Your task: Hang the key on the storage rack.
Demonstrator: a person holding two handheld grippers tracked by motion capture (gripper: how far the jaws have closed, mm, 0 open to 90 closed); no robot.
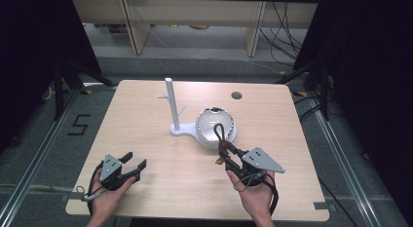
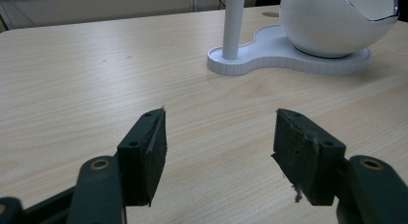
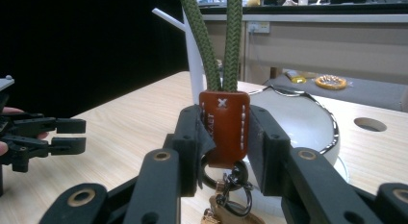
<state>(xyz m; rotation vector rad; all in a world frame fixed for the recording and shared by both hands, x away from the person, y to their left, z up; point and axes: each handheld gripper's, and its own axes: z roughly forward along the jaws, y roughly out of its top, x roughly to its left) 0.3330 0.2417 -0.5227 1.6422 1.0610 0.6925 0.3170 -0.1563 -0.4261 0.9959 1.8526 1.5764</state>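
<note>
A brown leather tag point(image 3: 224, 125) of a green cord loop point(image 3: 219, 39) is pinched by the right gripper point(image 3: 225, 137), just in front of the white bowl point(image 1: 215, 125). The left gripper point(image 1: 132, 166), well to the bowl's left, is held spread over the table point(image 1: 146, 139)

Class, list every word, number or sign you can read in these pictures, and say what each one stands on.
"5": black figure marked on the grey floor left of the table.
"x": small white cross stamped on the brown leather tab of the green cord keychain, clamped in the right tool.
Vertical lettering along that tab's left edge: too small and blurred to read.
</note>
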